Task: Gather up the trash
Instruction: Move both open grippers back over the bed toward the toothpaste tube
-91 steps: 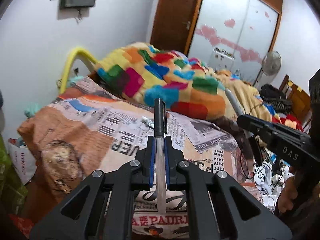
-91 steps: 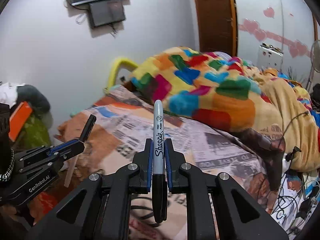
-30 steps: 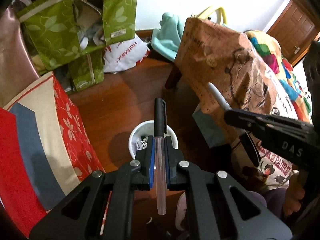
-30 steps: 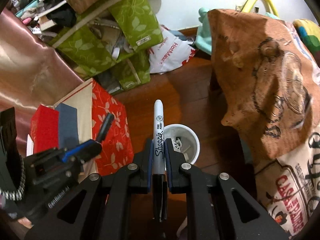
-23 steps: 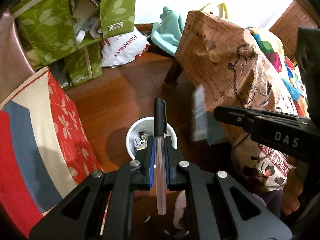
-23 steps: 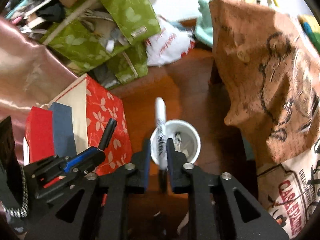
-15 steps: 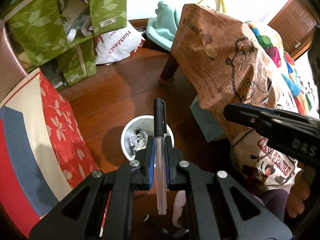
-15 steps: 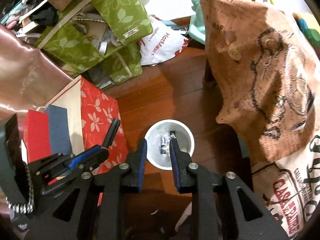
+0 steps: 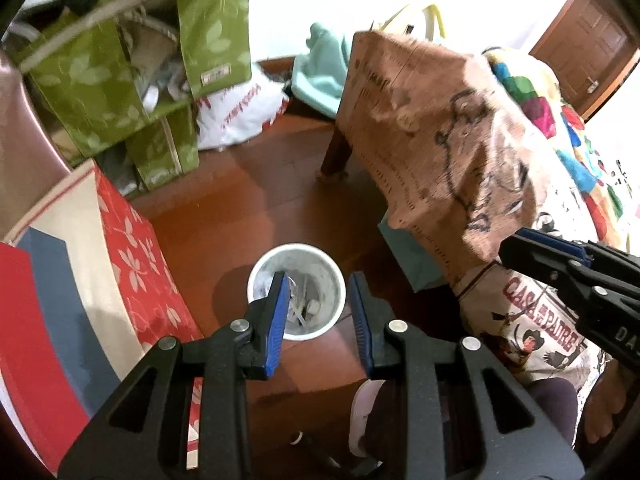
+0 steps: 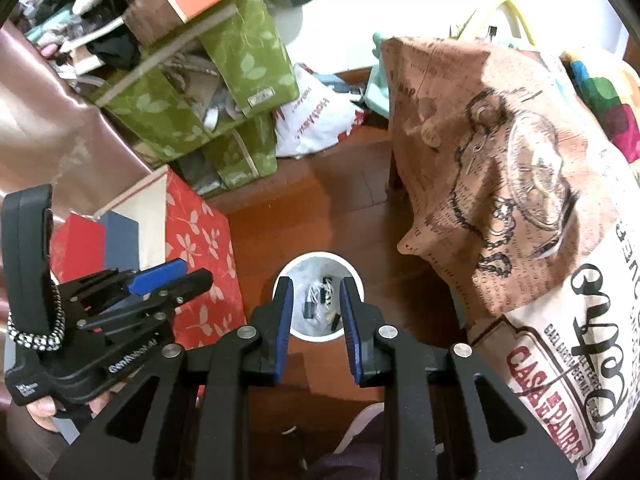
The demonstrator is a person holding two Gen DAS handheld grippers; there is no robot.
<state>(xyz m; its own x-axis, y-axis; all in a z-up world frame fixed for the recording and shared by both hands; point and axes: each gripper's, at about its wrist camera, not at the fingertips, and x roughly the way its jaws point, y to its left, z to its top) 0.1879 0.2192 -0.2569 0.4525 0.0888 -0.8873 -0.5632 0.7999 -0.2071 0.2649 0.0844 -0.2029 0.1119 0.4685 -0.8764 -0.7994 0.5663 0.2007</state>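
Both point down over a small white bin [image 9: 297,292] on the wooden floor [image 9: 256,200] — the left hand-held gripper [image 9: 319,295], whose jaws have just been opening, and the right hand-held gripper [image 10: 316,300], are both apart and empty. A black marker [image 10: 309,307] lies in the bin among pale scraps — beside a bed [image 10: 500,152] draped in printed cloth.

A round white bin [image 9: 297,292] [image 10: 318,295] stands upright and open-topped on the red-brown wooden floor [image 9: 256,208], between a red floral box [image 9: 132,256] and the draped bed [image 9: 440,152], holding crumpled pale scraps, white wire and dark pens [image 10: 308,306] at its bottom.
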